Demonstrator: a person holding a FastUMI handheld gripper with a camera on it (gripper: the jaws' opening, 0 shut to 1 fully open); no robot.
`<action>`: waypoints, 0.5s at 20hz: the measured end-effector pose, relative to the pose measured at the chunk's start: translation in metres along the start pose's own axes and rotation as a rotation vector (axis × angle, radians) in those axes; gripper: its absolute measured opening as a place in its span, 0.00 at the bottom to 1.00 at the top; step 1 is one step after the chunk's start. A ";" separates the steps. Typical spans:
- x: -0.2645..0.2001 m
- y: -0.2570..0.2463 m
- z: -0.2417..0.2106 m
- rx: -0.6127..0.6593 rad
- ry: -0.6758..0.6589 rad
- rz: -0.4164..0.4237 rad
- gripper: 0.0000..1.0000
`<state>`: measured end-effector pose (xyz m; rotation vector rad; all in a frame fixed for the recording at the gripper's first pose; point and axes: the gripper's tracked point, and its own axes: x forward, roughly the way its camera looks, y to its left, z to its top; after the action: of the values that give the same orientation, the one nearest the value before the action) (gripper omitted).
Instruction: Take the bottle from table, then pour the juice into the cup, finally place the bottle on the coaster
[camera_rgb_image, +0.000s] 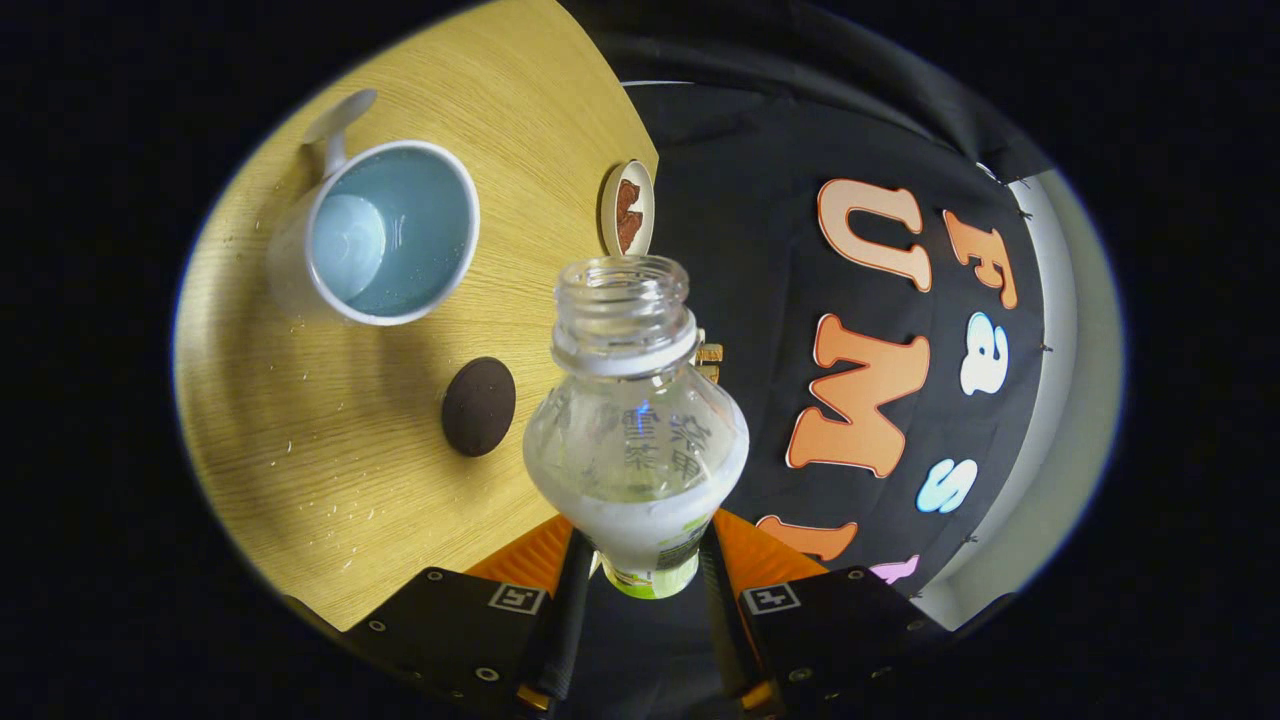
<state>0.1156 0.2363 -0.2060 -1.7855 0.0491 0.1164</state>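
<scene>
pale wood made up the table (330, 470), the largest thing in sight, seen tilted because the gripper was rolled over, and small droplets lay scattered on it near the cup and toward the gripper. next in size, the clear bottle (636, 430) sat between the two fingers of the gripper (640, 560), which were clamped on its lower body from either side; its cap was off, its open mouth pointed forward, away from the fingers, and a white band of liquid showed low in the body near the label. the white cup (385, 235) stood beyond and to one side of the bottle mouth, well apart from it, its pale blue inside appearing to hold a little liquid, though that was hard to tell. smaller again, the dark round coaster (478, 406) lay on the wood between the cup and the bottle, and a small dish (628, 208) with something brown in it sat at the table's edge. judging by this, the pour was either about to start or just over. doing it well called for carrying the mouth over the cup's rim first, then tipping slowly with a firm grip, since the droplets suggested spilling was a risk.
</scene>
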 end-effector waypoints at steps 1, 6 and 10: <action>0.000 -0.001 0.001 -0.004 -0.002 0.000 0.57; 0.003 -0.004 0.001 -0.040 -0.018 -0.005 0.57; 0.005 -0.006 0.000 -0.056 -0.024 -0.003 0.57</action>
<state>0.1209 0.2375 -0.2006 -1.8394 0.0265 0.1385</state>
